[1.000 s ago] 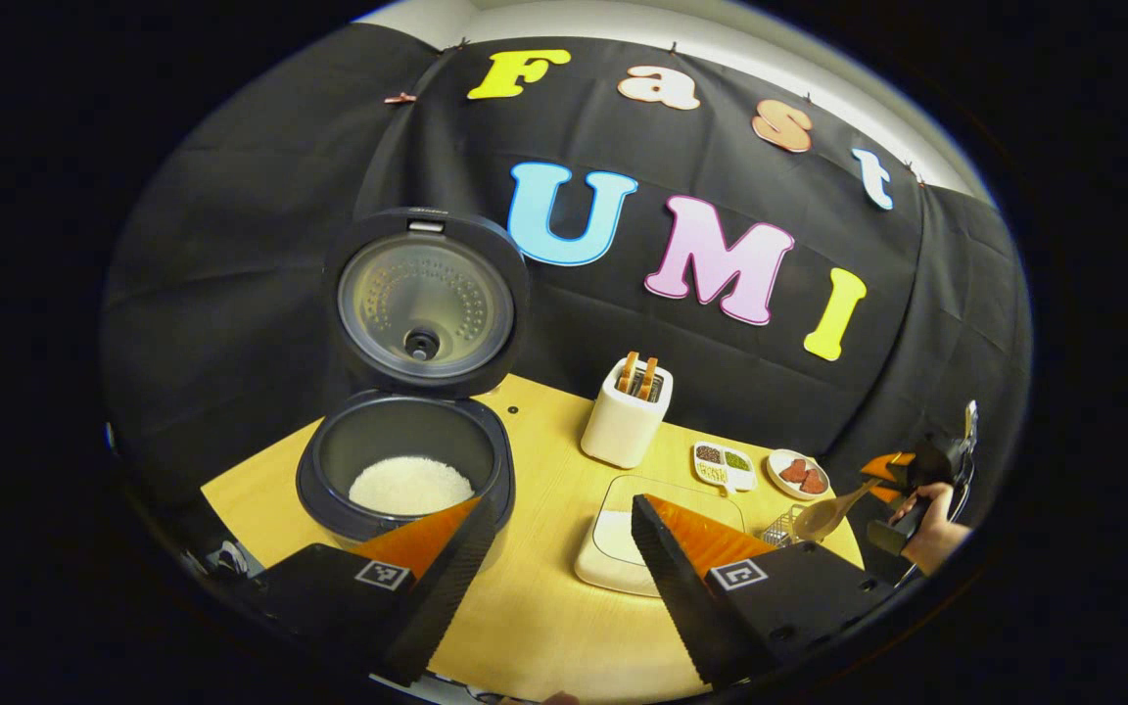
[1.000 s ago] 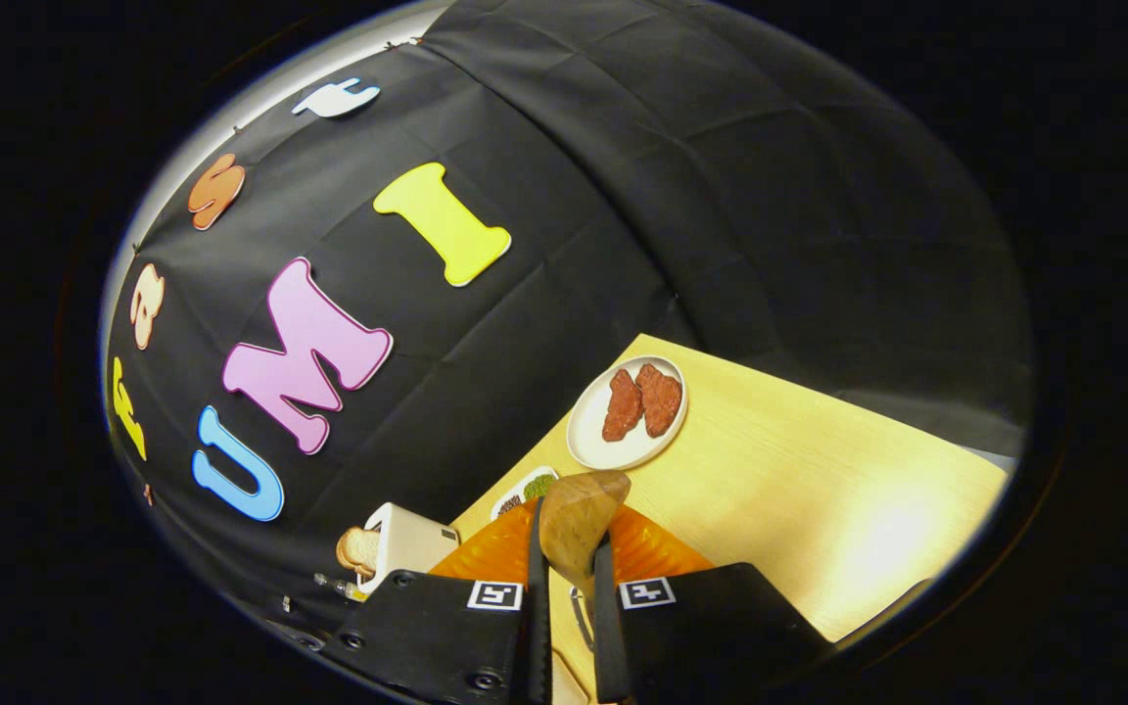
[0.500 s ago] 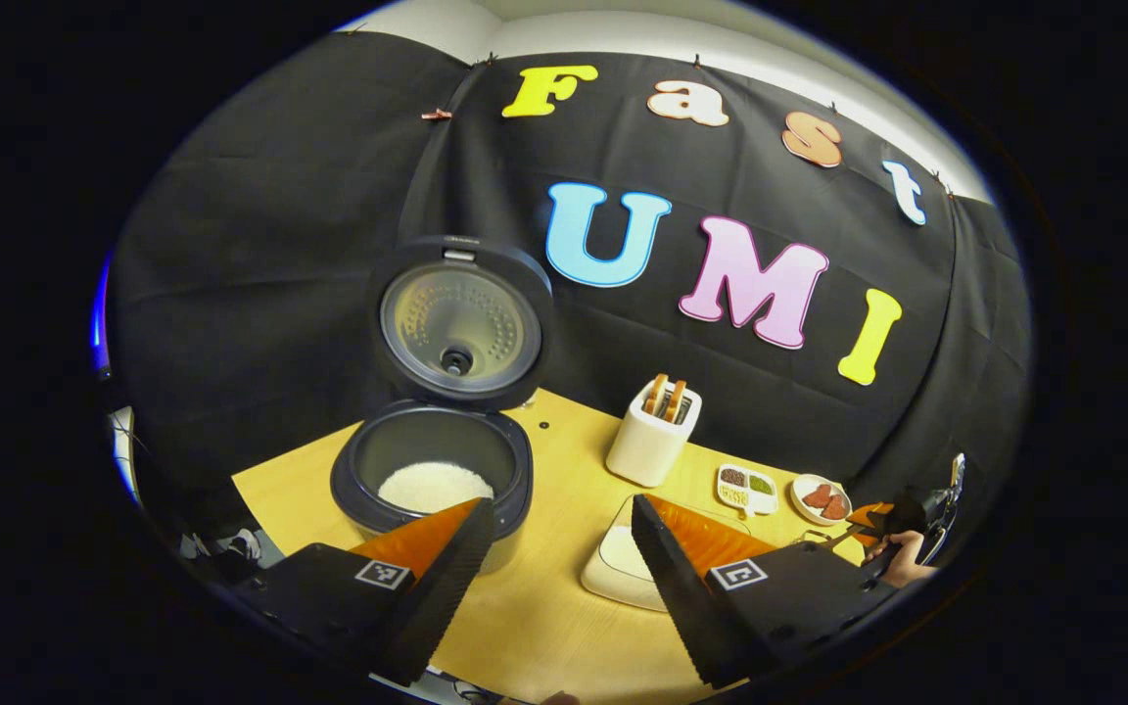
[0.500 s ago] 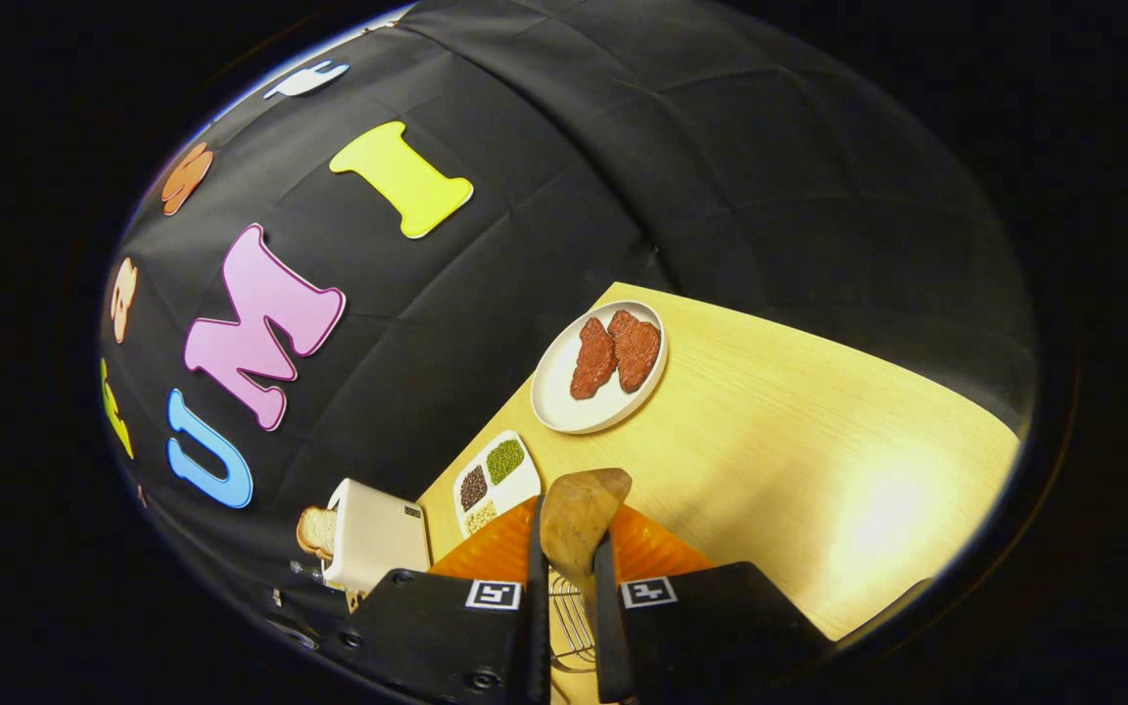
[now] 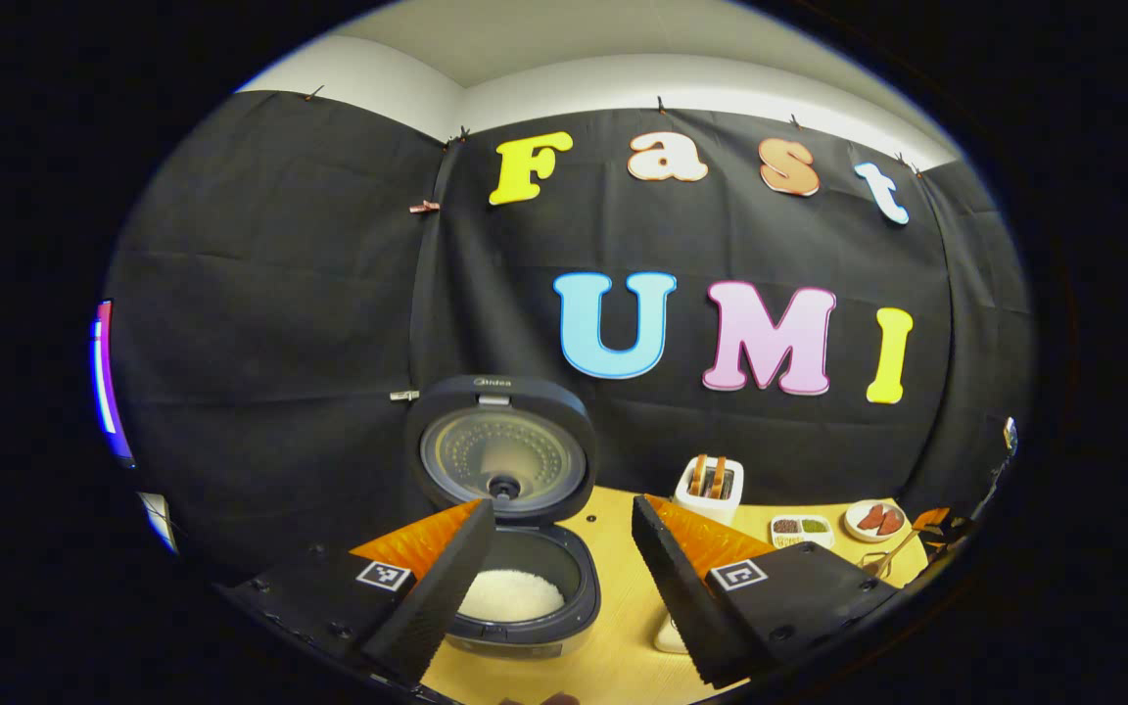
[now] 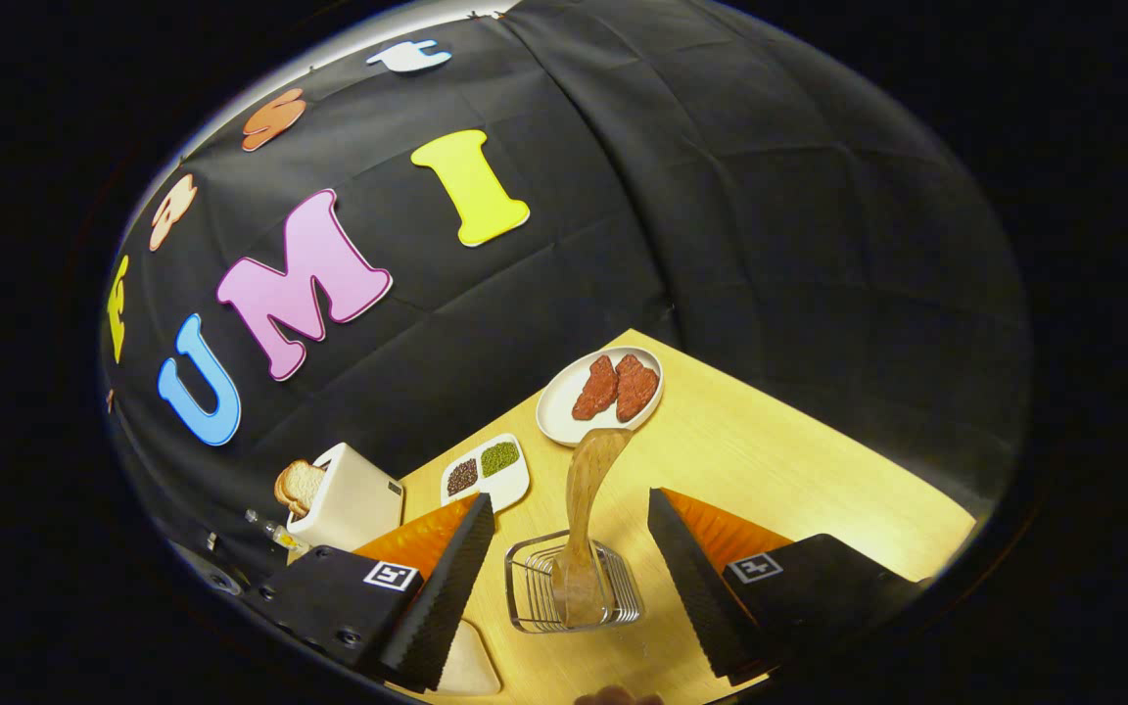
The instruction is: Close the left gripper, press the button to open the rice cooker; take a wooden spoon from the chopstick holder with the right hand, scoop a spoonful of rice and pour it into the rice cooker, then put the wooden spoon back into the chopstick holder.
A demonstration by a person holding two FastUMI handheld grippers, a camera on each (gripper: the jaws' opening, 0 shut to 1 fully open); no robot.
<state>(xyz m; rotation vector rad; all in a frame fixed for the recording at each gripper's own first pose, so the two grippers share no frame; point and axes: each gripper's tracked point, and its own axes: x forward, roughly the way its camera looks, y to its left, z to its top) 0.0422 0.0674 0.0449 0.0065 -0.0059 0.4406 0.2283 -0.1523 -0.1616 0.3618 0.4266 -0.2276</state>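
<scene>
Wooden spoon (image 6: 586, 509) is stood handle-down in the wire chopstick holder (image 6: 572, 595) near the bench (image 6: 799, 480) front edge, between the spread jaws of the right gripper (image 6: 569, 578), left gripper (image 5: 554, 578) likewise spread before the open rice cooker (image 5: 510, 529); tipping risked if the holder is clipped on withdrawal; no labels read.

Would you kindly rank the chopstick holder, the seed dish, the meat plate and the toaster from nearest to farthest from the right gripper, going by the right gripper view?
1. Chopstick holder: between the open jaws of the right gripper, spoon standing in it.
2. Seed dish: just beyond, to the left.
3. Toaster and meat plate: too close to call; toaster far left, plate ahead by the wall.
</scene>
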